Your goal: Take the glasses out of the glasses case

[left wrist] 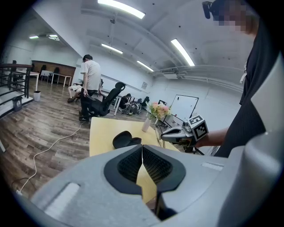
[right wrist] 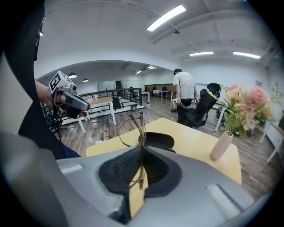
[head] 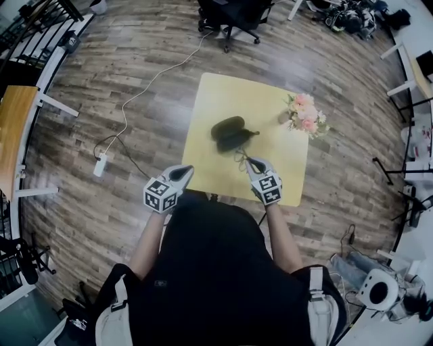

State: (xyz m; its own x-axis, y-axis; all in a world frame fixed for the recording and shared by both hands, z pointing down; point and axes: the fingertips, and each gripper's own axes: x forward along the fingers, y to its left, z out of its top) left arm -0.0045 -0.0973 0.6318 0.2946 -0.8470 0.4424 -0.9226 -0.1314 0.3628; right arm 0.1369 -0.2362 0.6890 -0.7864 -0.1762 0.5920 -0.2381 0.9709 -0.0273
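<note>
The dark glasses case (head: 229, 132) lies open near the middle of the yellow table (head: 270, 182); it also shows as a dark shell (left wrist: 125, 139) in the left gripper view and behind the jaws (right wrist: 156, 141) in the right gripper view. Thin wire-rimmed glasses (right wrist: 133, 131) stick up from my right gripper (right wrist: 141, 170), which is shut on them; in the head view the glasses (head: 243, 159) hang just above the table, in front of the right gripper (head: 254, 164). My left gripper (head: 180, 174) is shut and holds nothing, off the table's near left corner.
A white vase of pink flowers (head: 303, 113) stands at the table's far right. A black office chair (head: 233, 17) sits beyond the table. A white cable (head: 145, 88) and power strip lie on the wooden floor to the left. A person stands far off (left wrist: 91, 75).
</note>
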